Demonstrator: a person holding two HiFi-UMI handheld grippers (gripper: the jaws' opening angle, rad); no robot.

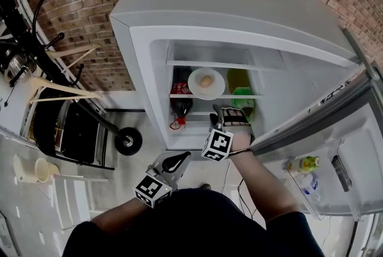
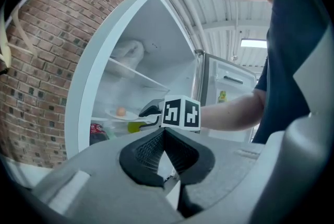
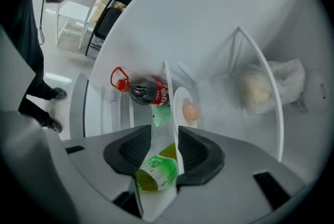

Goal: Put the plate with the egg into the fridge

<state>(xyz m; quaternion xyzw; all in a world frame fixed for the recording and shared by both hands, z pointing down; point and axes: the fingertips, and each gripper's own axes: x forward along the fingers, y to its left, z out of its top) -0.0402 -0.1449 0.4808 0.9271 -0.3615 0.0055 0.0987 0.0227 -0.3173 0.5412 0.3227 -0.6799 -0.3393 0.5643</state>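
Observation:
A white plate (image 1: 194, 85) with a brown egg (image 1: 205, 80) rests on the middle shelf (image 1: 177, 96) of the open fridge. The right gripper view shows the same plate (image 3: 179, 98) and egg (image 3: 190, 111) just beyond the jaws. My right gripper (image 1: 224, 111) stands open just in front of that shelf. Its pads touch neither plate nor egg, and the white shelf edge runs through the gap. My left gripper (image 1: 182, 157) hangs low near my body, shut and empty, and its own view shows the left gripper (image 2: 164, 132) pointing at the fridge.
A cola bottle (image 1: 181, 103) lies under the shelf at the left and a green bottle (image 1: 243, 97) sits at the right. A pale bag (image 3: 261, 84) lies on the upper shelf. The open door (image 1: 353, 130) with small bottles (image 1: 304, 163) swings out at the right. A dark chair (image 1: 72, 130) stands at the left.

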